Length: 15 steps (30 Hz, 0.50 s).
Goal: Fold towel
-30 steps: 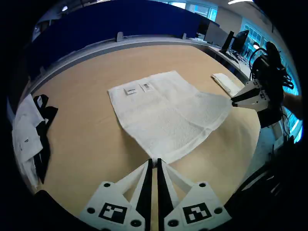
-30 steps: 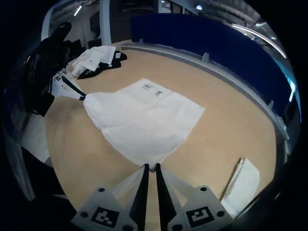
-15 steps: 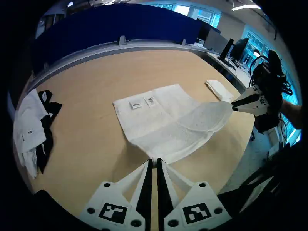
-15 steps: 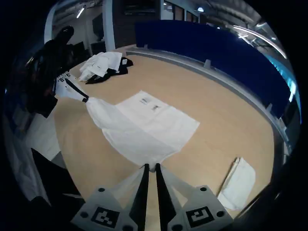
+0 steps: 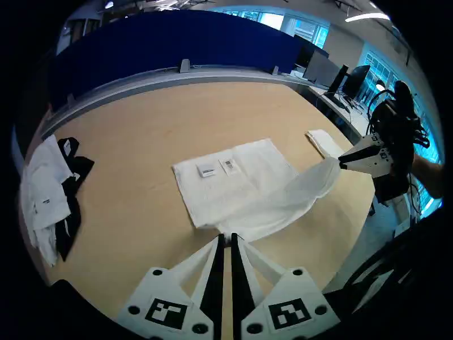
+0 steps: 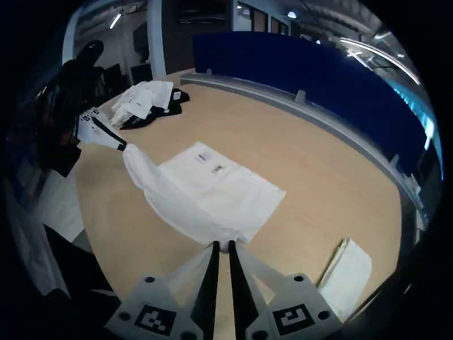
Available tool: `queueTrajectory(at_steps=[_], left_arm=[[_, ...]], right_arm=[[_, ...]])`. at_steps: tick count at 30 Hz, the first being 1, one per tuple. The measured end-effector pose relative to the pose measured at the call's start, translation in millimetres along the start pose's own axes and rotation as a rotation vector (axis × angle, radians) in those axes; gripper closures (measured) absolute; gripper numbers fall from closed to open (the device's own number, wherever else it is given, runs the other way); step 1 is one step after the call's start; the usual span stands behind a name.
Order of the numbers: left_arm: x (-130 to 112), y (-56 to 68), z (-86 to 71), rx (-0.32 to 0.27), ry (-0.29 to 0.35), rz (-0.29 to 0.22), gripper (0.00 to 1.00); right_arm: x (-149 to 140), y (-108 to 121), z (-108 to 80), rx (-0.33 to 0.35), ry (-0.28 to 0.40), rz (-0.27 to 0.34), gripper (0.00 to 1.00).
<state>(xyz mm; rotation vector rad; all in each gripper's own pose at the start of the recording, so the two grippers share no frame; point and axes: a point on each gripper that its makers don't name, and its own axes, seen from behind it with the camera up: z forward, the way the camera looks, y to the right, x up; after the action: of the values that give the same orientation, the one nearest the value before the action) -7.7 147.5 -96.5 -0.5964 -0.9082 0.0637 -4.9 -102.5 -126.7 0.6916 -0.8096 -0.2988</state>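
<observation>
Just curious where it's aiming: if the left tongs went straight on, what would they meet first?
The towel that the left tongs pinch; its flat part lies on the table straight ahead, though depth is unclear.

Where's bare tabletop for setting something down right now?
Widest free patch: bare table between the towel and the blue partition. A second strip lies between towel and the clothes pile. Crowded: near edge, where left gripper and right gripper hold the towel, and by the folded cloth.
</observation>
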Motion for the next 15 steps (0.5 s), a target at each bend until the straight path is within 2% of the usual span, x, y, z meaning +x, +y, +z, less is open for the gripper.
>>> queueTrajectory(at_steps=[9, 15], left_arm=[[32.4, -19.0, 28.3, 0.010, 0.015, -0.017, 0.92], [44.2, -33.2, 50.7, 0.025, 0.004, -0.004, 0.92]], right_arm=[[18.6, 38.8, 29.5, -0.023, -0.012, 0.000, 0.88], [24.7, 56.5, 51.8, -0.029, -0.029, 0.015, 0.88]])
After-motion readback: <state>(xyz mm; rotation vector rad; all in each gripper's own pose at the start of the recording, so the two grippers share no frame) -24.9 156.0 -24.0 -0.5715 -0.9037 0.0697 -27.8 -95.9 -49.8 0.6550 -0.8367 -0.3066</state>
